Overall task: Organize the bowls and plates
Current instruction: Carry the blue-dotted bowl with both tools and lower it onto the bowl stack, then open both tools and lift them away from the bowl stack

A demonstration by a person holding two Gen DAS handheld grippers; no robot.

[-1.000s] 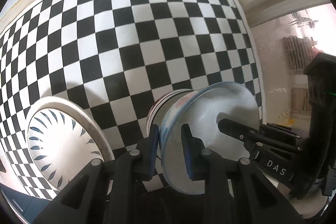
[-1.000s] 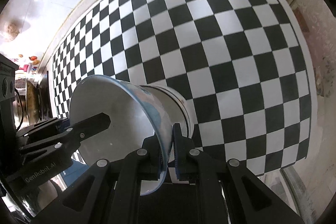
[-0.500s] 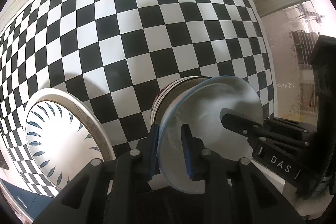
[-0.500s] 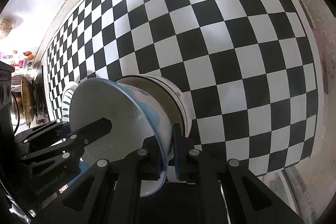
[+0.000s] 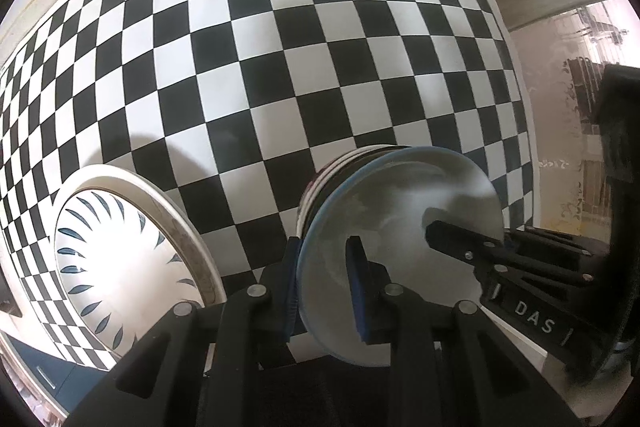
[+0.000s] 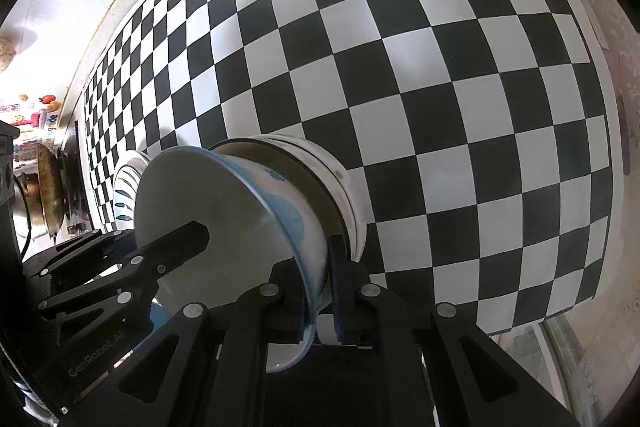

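A white bowl with a blue rim (image 5: 400,211) (image 6: 208,203) is held at its rim by both grippers. It sits nested in a stack of bowls (image 5: 340,163) (image 6: 320,167) standing on the checkered cloth. My left gripper (image 5: 324,287) straddles the bowl's left rim, with a gap at its inner pad. My right gripper (image 6: 320,291) is shut on the bowl's right rim. Each gripper shows in the other's view. A large white plate with blue leaf marks (image 5: 120,259) (image 6: 126,187) lies left of the stack.
The black and white checkered cloth (image 5: 320,47) (image 6: 440,87) covers the table. Its right edge (image 6: 600,187) runs close to the stack. Kitchen items (image 6: 44,179) stand beyond the table on the left.
The blue-rimmed bowl has sunk deeper into the stack of bowls, with both grippers following it down. The left gripper's pads have widened slightly.
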